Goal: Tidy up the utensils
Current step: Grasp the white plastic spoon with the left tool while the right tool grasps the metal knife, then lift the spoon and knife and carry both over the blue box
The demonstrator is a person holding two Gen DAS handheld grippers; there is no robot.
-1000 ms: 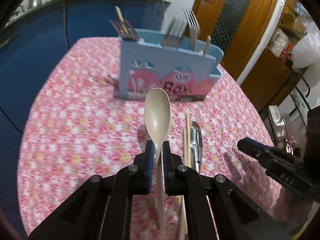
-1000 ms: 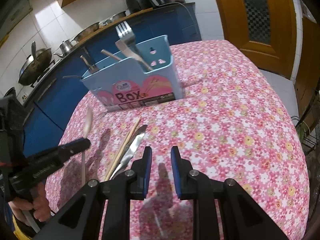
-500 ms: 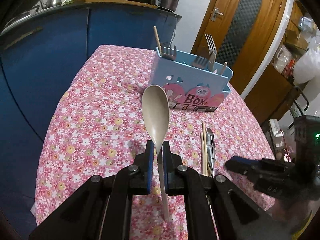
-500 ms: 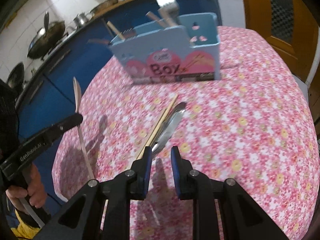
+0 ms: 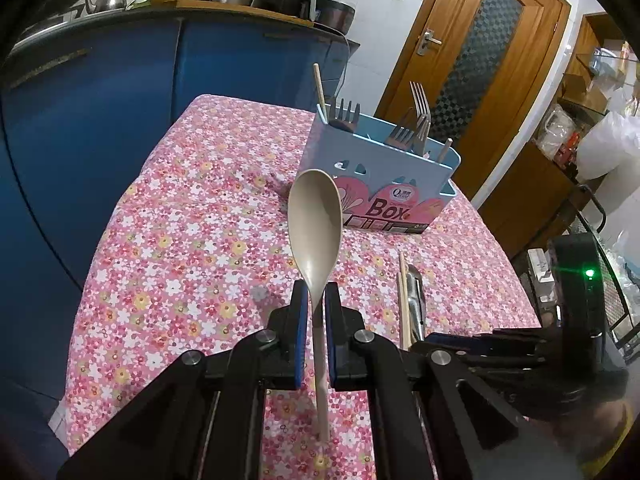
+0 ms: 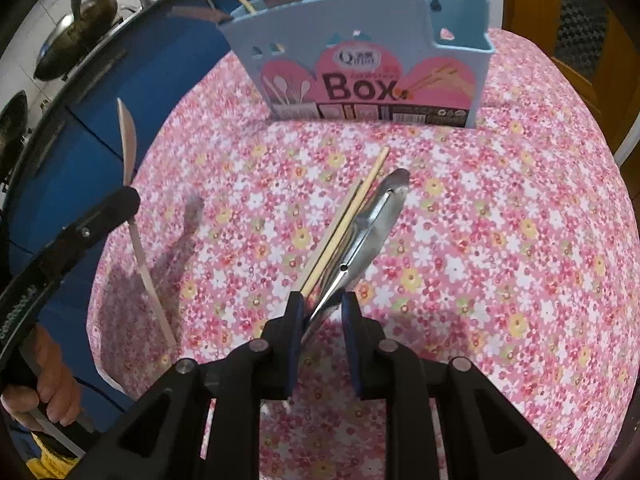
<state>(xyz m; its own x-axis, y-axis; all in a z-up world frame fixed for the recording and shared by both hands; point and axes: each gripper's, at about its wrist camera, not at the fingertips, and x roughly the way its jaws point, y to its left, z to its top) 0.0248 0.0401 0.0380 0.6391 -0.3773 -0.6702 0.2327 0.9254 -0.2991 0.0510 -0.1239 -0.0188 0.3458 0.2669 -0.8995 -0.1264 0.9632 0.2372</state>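
Left gripper point(image 5: 316, 304) clamped on the neck of a beige spoon point(image 5: 315, 216), bowl up ahead of the pads, handle trailing below; looks light, stiff, smooth, so likely to pivot if held off-centre. Right gripper point(image 6: 323, 306) part open, empty, jaws straddling the near ends of the metal tongs point(image 6: 370, 224); chopsticks point(image 6: 344, 220) just left. Utensil box point(image 6: 360, 52) far ahead. Tongs judged slick, springy; grip mid-arms.

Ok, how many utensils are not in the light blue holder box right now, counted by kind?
Beige plastic spoon, clamped in the left gripper: 1
Wooden chopsticks, lying on the floral tablecloth: 2
Shiny metal utensil beside the chopsticks, exact kind unclear: 1
Total: 4
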